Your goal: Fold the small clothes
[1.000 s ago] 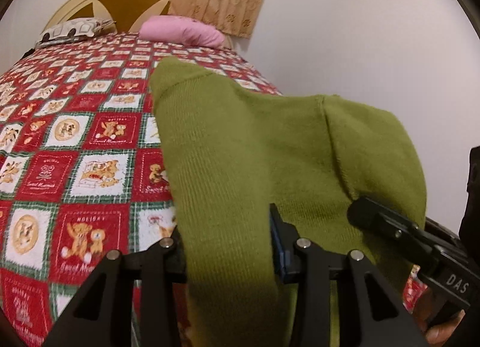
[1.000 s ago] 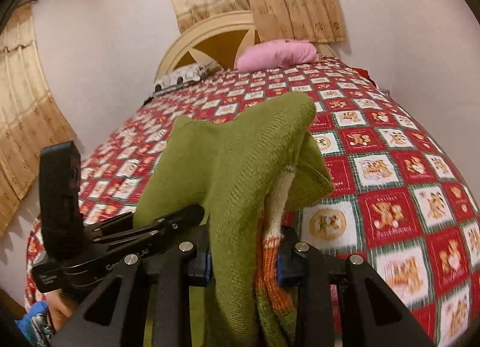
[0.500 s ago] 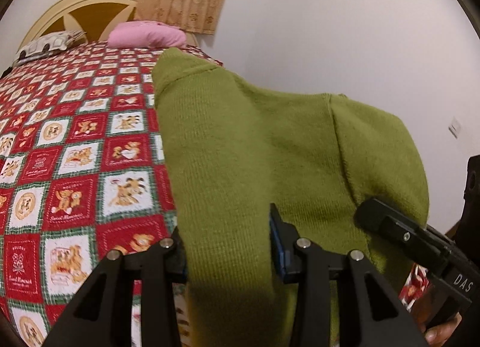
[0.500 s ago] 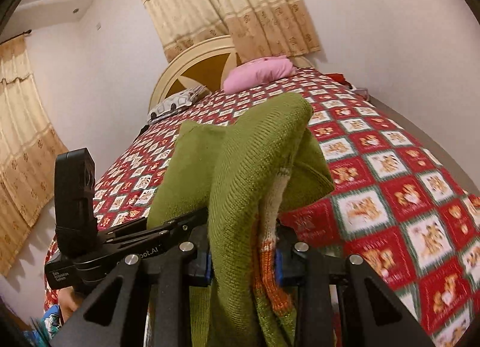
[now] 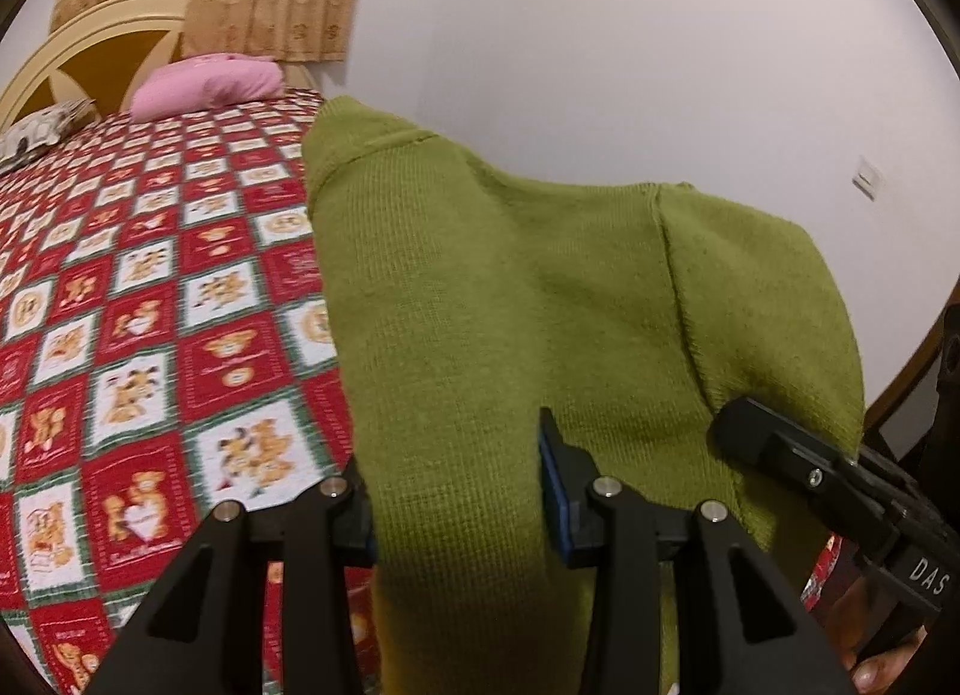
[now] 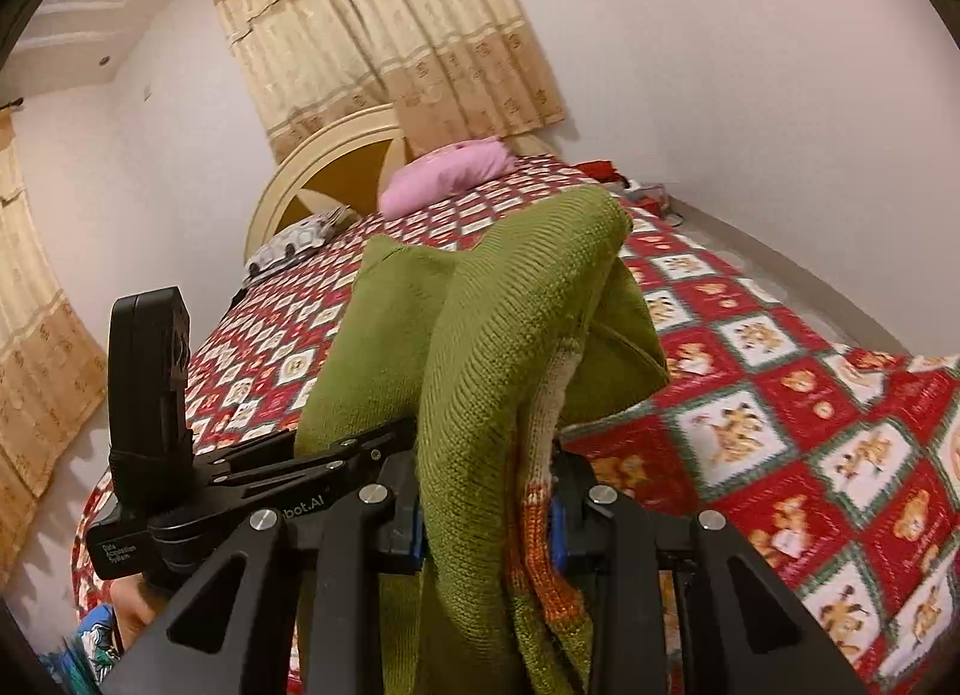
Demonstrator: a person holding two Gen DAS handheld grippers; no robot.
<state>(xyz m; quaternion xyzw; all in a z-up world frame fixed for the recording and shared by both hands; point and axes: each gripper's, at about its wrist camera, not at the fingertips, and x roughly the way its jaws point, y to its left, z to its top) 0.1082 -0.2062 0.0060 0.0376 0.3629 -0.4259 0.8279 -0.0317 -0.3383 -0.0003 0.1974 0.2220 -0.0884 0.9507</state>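
A small green knitted sweater (image 5: 540, 299) hangs in the air between both grippers, above the bed. My left gripper (image 5: 456, 491) is shut on one part of its edge, and the cloth drapes over and down between its fingers. My right gripper (image 6: 486, 515) is shut on a bunched fold of the same sweater (image 6: 492, 347), where a cream and orange striped band (image 6: 540, 515) shows. The right gripper also shows at the lower right of the left wrist view (image 5: 828, 479), and the left gripper at the left of the right wrist view (image 6: 252, 467).
The bed (image 5: 150, 299) has a red, green and white patchwork bear quilt. A pink pillow (image 5: 207, 86) and a patterned pillow (image 5: 36, 125) lie by the cream headboard (image 6: 336, 161). Curtains hang behind. A white wall (image 5: 600, 35) runs along the bed's right side.
Both grippers have risen and tilted upward with the sweater held between them, so more wall and curtain show. Both grips are unchanged.
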